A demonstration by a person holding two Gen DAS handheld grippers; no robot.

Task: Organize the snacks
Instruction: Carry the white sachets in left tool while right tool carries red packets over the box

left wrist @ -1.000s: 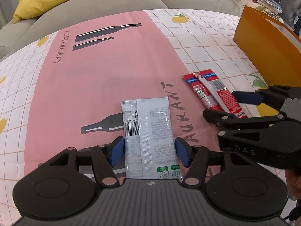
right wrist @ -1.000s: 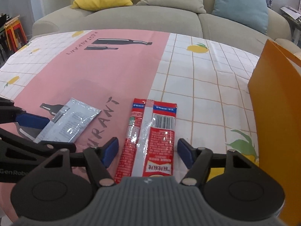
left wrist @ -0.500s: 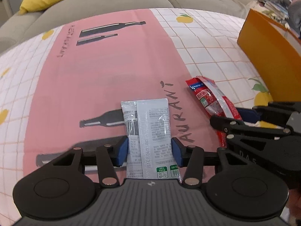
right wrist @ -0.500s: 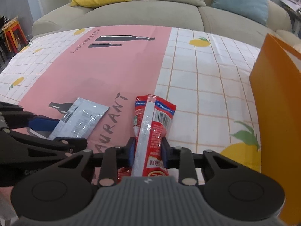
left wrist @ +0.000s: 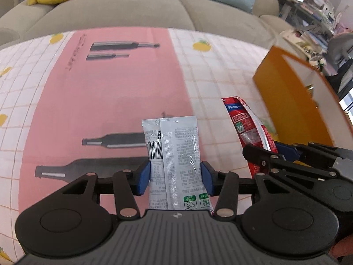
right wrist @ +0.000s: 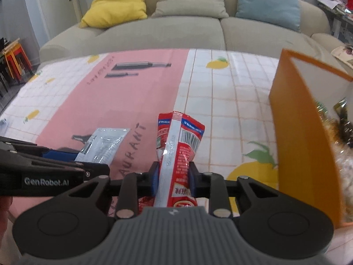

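Two packets in hand: we hold one snack in each gripper, both lifted clear of the tablecloth [left wrist: 114,101].
Left gripper [left wrist: 175,177]: its blue pads are closed against the two long edges of the silver packet [left wrist: 174,154], which sticks out flat ahead of the fingers, well to the left of the orange box [left wrist: 293,101].
Right gripper [right wrist: 173,177]: pinched narrow on the red packet [right wrist: 178,145], creasing it along its middle; the packet stands nearer the orange box [right wrist: 300,137] than the silver one does.
Orange box: it stands open at the right side of the table, and in the right wrist view we see crinkly wrappers [right wrist: 344,137] inside it, probably snacks already put away, though that corner is blurred.
Done so far: both loose packets are picked up, and no other snacks lie on the cloth left of the box.
Left to do: we judge that both packets need carrying over the box rim and dropping in, the red one first as it is closer.
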